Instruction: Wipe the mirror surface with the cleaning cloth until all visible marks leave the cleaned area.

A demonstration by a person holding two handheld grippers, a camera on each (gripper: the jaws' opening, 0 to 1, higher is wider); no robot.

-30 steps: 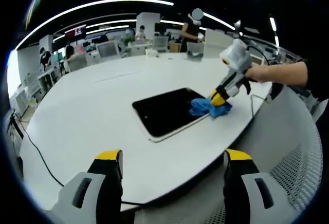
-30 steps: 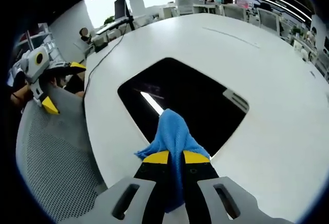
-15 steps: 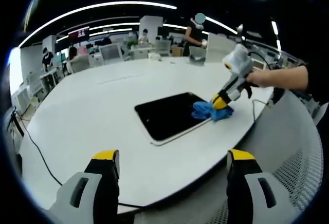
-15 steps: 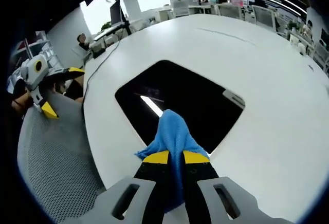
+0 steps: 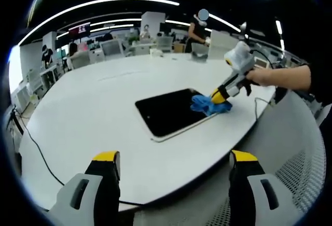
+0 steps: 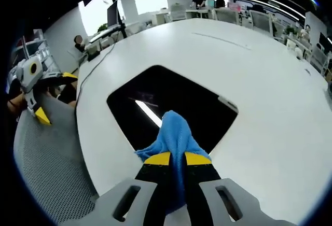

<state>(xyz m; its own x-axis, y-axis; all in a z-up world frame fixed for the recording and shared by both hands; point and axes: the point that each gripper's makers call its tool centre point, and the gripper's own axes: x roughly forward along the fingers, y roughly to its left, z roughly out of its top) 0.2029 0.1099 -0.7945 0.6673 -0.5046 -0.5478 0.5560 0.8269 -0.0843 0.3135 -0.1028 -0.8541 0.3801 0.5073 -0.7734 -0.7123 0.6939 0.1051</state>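
A dark rectangular mirror lies flat on the white table, reflecting a ceiling light strip. My right gripper is shut on the blue cleaning cloth, which rests on the mirror's near corner. A person's hand holds that gripper. My left gripper hovers open and empty off the table's edge, well short of the mirror.
A black cable trails over the table's left side. A grey mesh chair back stands beside the table edge. Desks, chairs and people fill the office behind.
The right gripper has pushed the cloth slightly further onto the mirror's corner. The left gripper stays open and nearly still.
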